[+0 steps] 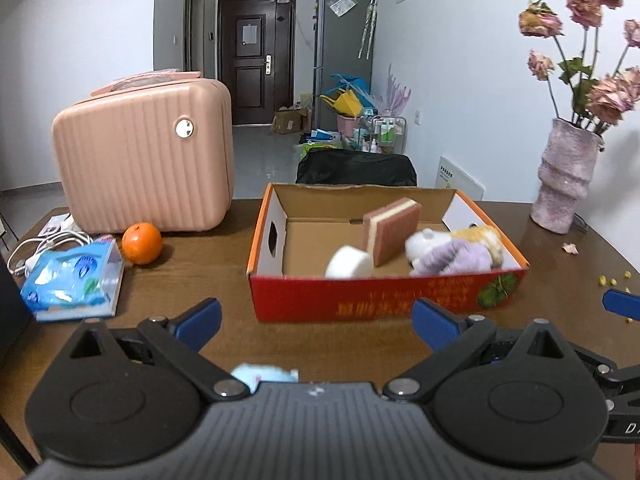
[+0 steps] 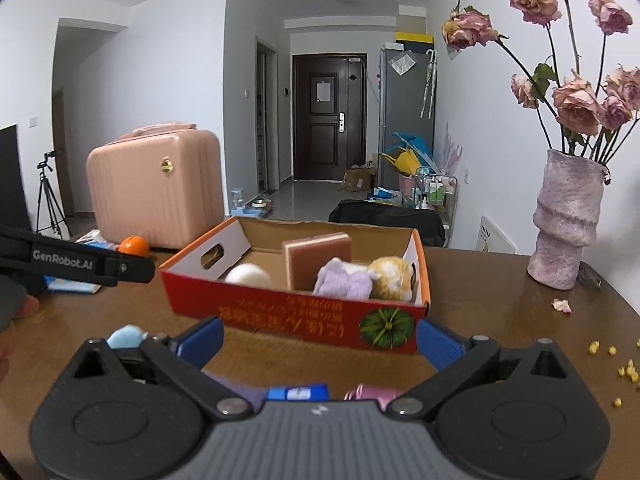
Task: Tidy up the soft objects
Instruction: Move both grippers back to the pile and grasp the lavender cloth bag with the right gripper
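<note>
The brown wooden table (image 1: pixel 192 280) carries everything, and the pink hard-shell case (image 1: pixel 144 160) standing at its far left is the biggest thing on it, set back where it leaves the middle free for sorting. Next in size is the red cardboard box (image 2: pixel 304 312) with its orange rim, lying open-topped near the table's middle, evidently the collecting place for the soft things. At the far right stands the pink ribbed vase (image 2: pixel 568 224) of dried roses, well apart from the box. Inside the box, a pink-and-cream sponge (image 1: pixel 394 230) stands on edge against the middle of the floor, a lilac plush toy (image 1: pixel 452 258) and a tan-and-white plush (image 2: pixel 394 278) lie together in the right end, and a white round pad (image 1: pixel 349 263) leans at the front wall. Left of the box lie a blue tissue pack (image 1: pixel 74 280) and an orange (image 1: pixel 142 243), just beside the case. The left gripper (image 1: pixel 316 320) and the right gripper (image 2: pixel 320 340) both hang near the box's front wall with jaws spread wide and nothing between them, suggesting a drop is finished. Pale blue, blue and pink items peek over the right gripper's body, possibly more soft things waiting, though too hidden to name.
</note>
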